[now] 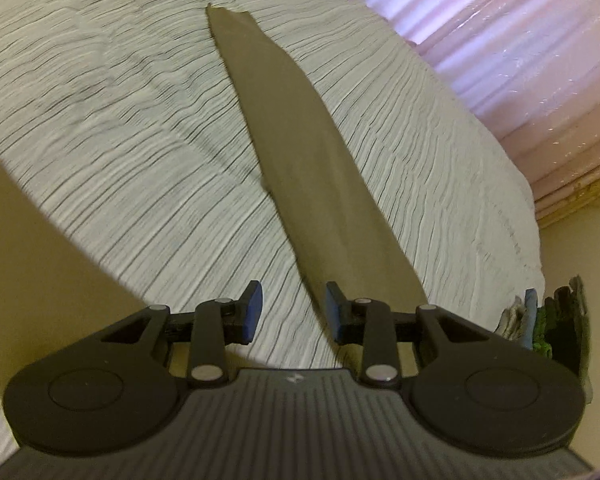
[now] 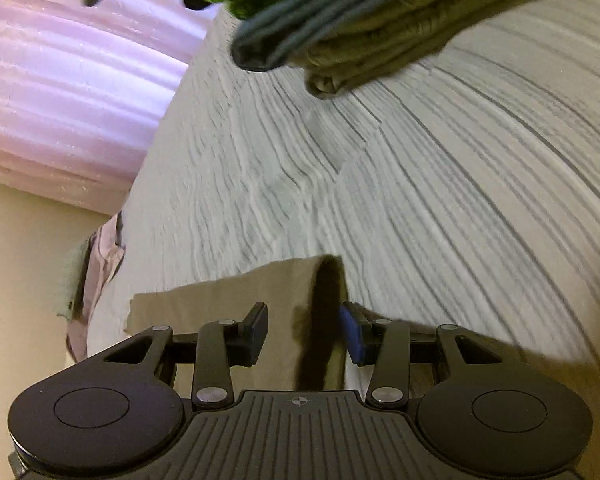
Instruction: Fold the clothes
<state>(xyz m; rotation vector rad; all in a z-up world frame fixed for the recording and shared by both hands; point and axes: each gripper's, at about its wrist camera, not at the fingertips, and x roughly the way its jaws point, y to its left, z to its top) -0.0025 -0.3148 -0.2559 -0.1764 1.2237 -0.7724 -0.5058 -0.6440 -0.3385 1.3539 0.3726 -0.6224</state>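
Covering nearly all of both views is the bedspread [image 1: 120, 128], pale, ribbed with thin dark lines, with a pink curtain [image 1: 520, 40] in the upper right of the left wrist view. On it lies the olive garment [image 1: 300, 152], folded into a long narrow strip that runs from the upper middle of the left wrist frame down to the lower middle. It looks thin, plain and matte, flat with few wrinkles; it should be light, limp and easy to drag out of line, so the end corners look like the best places to take hold, lifting both together. A stack of folded clothes [image 2: 340, 20], green, grey-blue and khaki, sits at the top of the right wrist view. The left gripper [image 1: 294, 312] hovers at the near end of the strip, jaws apart with only bedspread between them and the right pad over the cloth's edge. The right gripper [image 2: 306, 332] has its jaws closing around a raised fold of the garment's end; whether the pads press yet I cannot tell
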